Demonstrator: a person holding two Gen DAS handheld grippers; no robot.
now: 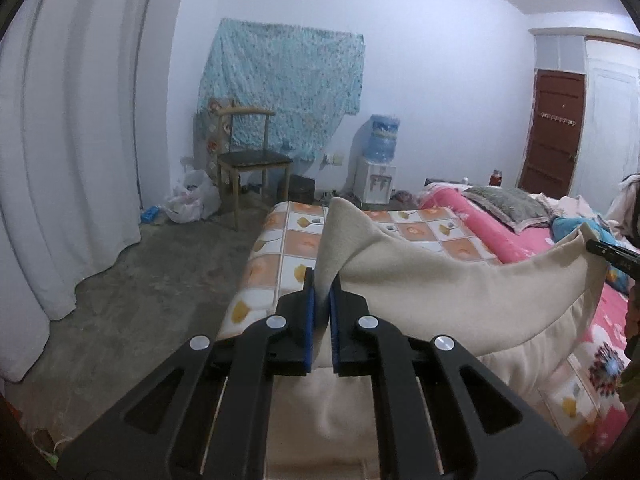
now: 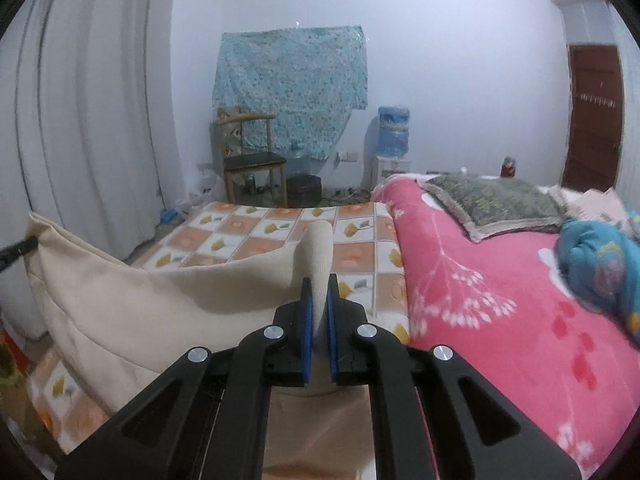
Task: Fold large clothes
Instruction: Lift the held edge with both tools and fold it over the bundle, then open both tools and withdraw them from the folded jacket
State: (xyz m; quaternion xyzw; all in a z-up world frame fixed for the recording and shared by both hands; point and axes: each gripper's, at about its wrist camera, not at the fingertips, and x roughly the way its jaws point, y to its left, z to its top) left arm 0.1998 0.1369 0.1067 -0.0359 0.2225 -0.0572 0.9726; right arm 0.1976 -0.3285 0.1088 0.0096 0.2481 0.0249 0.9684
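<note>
A large cream garment (image 1: 460,292) hangs stretched between both grippers above the bed. My left gripper (image 1: 323,280) is shut on one corner of it, and a flap of cloth sticks up from between the blue pads. My right gripper (image 2: 319,284) is shut on the other corner, a ribbed cream edge (image 2: 320,248) rising from its pads. The cream garment (image 2: 132,300) sags in a curve between them. Each view shows the other gripper's black tip at the far end: the right one (image 1: 612,256) and the left one (image 2: 16,254).
The bed carries an orange-and-white checked sheet (image 1: 288,236), a pink floral quilt (image 2: 500,300), a grey-green pillow (image 2: 492,200) and a blue bundle (image 2: 600,264). A wooden chair (image 1: 252,164), a water dispenser (image 1: 378,160), white curtains (image 1: 68,160) and a brown door (image 1: 554,132) stand around.
</note>
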